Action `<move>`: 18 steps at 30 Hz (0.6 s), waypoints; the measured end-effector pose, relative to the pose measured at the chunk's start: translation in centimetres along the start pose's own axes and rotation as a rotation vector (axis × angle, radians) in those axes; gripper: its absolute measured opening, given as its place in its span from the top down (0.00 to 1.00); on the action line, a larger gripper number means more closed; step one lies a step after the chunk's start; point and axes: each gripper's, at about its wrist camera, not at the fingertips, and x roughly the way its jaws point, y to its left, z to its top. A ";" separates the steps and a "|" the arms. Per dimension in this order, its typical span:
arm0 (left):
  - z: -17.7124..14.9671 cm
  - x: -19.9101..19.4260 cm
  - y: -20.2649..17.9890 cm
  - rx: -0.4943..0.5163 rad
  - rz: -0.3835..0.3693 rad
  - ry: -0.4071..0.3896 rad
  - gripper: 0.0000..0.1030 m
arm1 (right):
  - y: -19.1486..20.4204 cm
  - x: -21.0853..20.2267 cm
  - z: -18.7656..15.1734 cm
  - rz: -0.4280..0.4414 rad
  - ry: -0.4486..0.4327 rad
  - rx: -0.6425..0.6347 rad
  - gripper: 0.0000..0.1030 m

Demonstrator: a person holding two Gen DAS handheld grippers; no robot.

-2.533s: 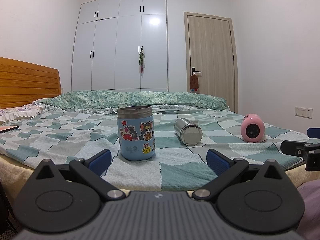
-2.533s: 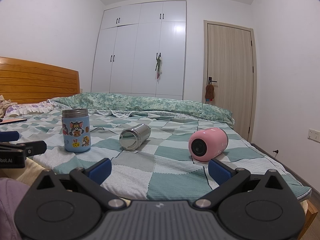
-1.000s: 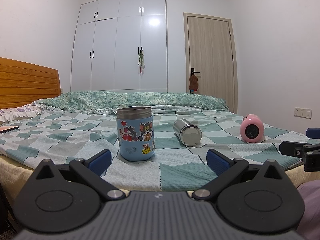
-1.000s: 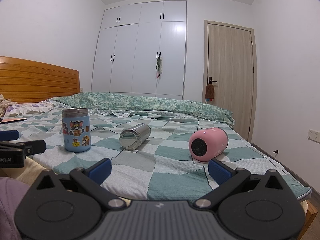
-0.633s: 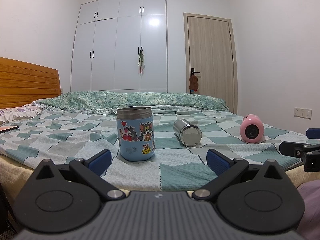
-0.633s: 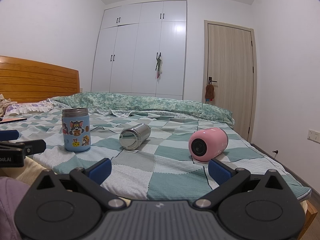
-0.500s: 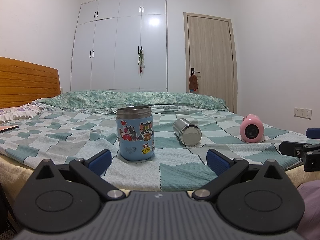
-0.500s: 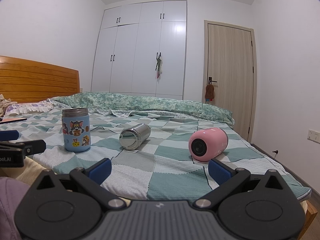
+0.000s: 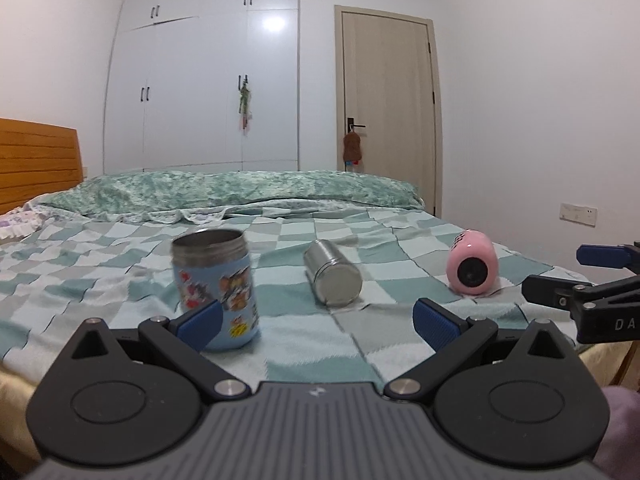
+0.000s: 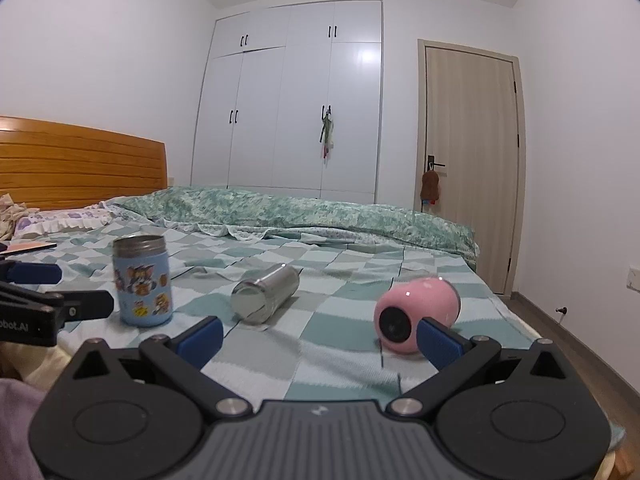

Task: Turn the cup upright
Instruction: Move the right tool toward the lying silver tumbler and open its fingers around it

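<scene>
- A pink rounded cup (image 10: 418,316) lay on its side on the green checked bed (image 10: 340,344), near the right gripper (image 10: 318,338), whose fingers were spread wide and empty.
- The left gripper (image 9: 316,320) was likewise spread and empty.
- A steel cup (image 9: 333,277) lay beside an upright blue cartoon-sticker jar (image 9: 216,270).

Blue cartoon cup (image 9: 214,288) upright, steel cup (image 9: 333,278) and pink cup (image 9: 474,267) lying sideways

Brushed, shiny metal on the steel cup (image 9: 333,277) lying at twelve o'clock, its end cap mirror-bright. At nine o'clock the cartoon cup (image 10: 141,282) shows a dull metal rim above a smooth printed blue body. At three o'clock the pink cup (image 10: 416,313) looks glossy. The checked bedsheet (image 10: 344,344) is matt woven cloth; the headboard (image 10: 80,168) is varnished wood.
</scene>
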 end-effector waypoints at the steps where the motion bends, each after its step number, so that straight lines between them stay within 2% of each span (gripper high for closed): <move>1: 0.4 0.6 -0.2 0.004 -0.005 0.006 0.00 | -0.3 0.4 0.3 0.002 0.000 -0.001 0.00; 11: 4.2 8.2 -1.7 0.035 -0.033 0.103 0.00 | -3.4 7.2 3.2 0.048 0.024 -0.035 0.00; 18: 6.4 13.8 -2.2 0.028 -0.039 0.216 0.00 | -5.6 12.5 4.9 0.091 0.056 -0.061 0.00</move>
